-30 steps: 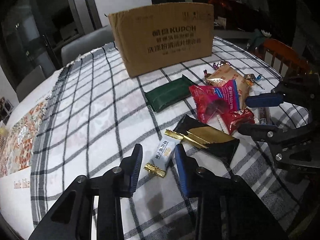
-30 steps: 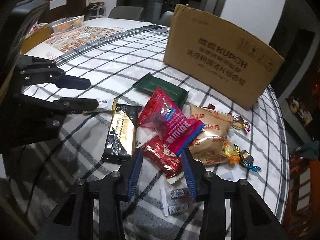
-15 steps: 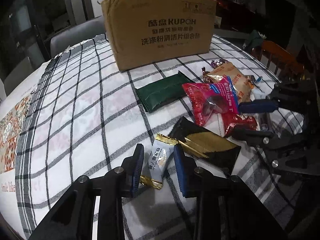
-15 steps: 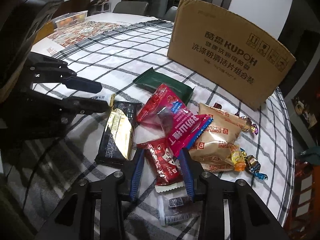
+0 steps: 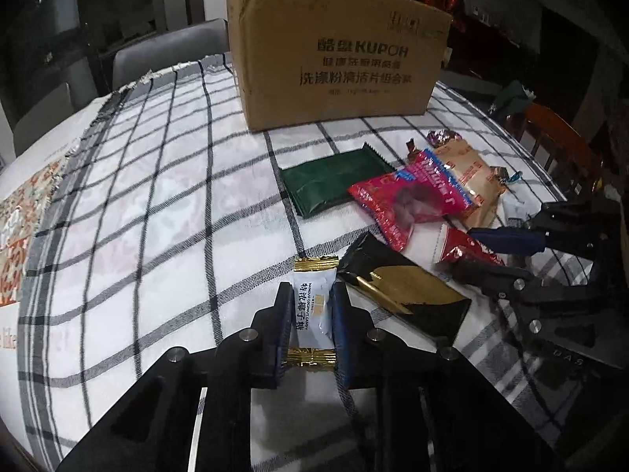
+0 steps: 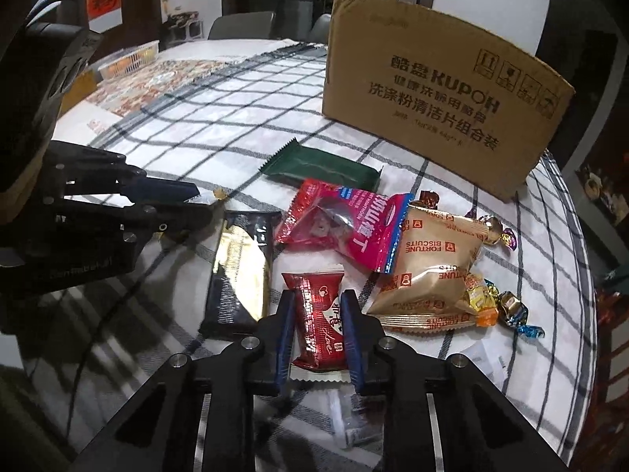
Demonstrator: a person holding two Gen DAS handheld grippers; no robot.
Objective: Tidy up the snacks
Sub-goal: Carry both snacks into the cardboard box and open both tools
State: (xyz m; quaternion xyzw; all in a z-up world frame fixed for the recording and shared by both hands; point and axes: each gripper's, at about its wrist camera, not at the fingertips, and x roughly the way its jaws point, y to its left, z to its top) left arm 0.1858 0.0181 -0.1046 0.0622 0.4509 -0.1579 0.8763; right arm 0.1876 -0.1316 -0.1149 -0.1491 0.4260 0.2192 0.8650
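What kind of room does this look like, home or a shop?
Most likely a home dining room at night. A checked tablecloth covers a round table, dining chairs stand around it, and loose snack packets lie beside a reused cardboard box.

A cardboard box point(image 6: 440, 114) is set at the far side of the surface point(image 6: 243, 118). Before it, snack packets point(image 6: 377, 236) are spread, with wrapped candies point(image 6: 507, 303) at their right.
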